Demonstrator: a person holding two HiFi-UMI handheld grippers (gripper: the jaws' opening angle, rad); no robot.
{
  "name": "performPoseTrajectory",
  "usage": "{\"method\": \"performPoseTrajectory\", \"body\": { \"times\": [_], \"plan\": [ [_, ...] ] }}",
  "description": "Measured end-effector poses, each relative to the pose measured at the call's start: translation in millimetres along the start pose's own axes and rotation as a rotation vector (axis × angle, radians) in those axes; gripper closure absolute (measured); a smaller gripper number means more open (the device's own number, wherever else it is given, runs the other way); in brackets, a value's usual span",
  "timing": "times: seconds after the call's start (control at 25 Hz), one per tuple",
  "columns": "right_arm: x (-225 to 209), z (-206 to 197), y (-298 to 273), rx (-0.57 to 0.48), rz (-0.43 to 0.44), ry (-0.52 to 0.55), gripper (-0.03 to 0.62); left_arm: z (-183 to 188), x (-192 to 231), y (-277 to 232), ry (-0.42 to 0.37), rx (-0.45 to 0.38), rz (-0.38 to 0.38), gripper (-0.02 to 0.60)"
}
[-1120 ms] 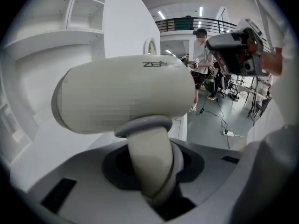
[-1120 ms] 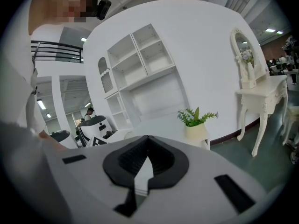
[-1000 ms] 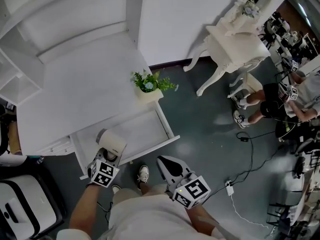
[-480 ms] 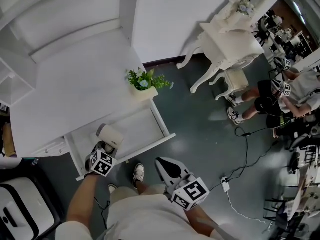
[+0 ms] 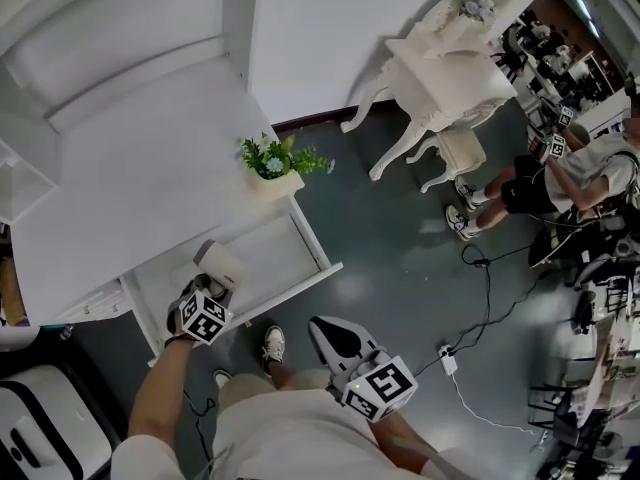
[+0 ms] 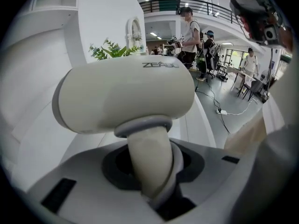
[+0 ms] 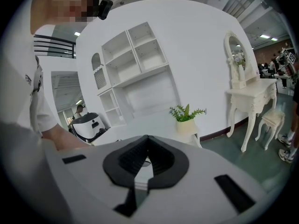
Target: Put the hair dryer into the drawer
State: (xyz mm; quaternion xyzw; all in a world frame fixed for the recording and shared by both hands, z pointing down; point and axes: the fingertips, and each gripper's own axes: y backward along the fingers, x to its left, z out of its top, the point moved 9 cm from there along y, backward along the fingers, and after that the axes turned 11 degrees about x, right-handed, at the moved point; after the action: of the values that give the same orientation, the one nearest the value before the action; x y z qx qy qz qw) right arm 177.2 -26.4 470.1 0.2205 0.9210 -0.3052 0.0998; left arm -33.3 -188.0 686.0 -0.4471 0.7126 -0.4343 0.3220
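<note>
The cream hair dryer (image 5: 221, 265) hangs low over the left end of the open white drawer (image 5: 290, 253); whether it touches the drawer's floor I cannot tell. My left gripper (image 5: 208, 288) points steeply down, shut on the dryer's handle. In the left gripper view the handle (image 6: 148, 164) runs down between the jaws, with the dryer's barrel (image 6: 126, 97) across the top. My right gripper (image 5: 338, 336) hovers over the floor to the right of the drawer. Its jaws meet with nothing between them (image 7: 140, 171).
A potted plant (image 5: 270, 161) stands on the corner of the white desk (image 5: 130, 188) just behind the drawer. A dressing table (image 5: 440, 73) and stool (image 5: 462, 153) stand at the back right, near a seated person (image 5: 560, 173). Cables and a power strip (image 5: 447, 353) lie on the floor.
My left gripper has sunk with the hair dryer, lower over the drawer's left end. The right gripper has stayed where it was.
</note>
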Motion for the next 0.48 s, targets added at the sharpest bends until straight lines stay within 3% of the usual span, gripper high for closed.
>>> {"method": "performPoseTrajectory", "body": {
  "times": [0.2,0.48],
  "plan": [
    [-3.0,-2.1,1.7,0.015,-0.013,-0.001,0.585,7.6,4.6,-14.2,-0.065,0.035,-0.003,0.445],
    [-6.4,-1.5,2.8,0.017,-0.023,-0.003,0.585,13.9,7.8,-24.2,-0.096,0.056,-0.006,0.445]
  ]
}}
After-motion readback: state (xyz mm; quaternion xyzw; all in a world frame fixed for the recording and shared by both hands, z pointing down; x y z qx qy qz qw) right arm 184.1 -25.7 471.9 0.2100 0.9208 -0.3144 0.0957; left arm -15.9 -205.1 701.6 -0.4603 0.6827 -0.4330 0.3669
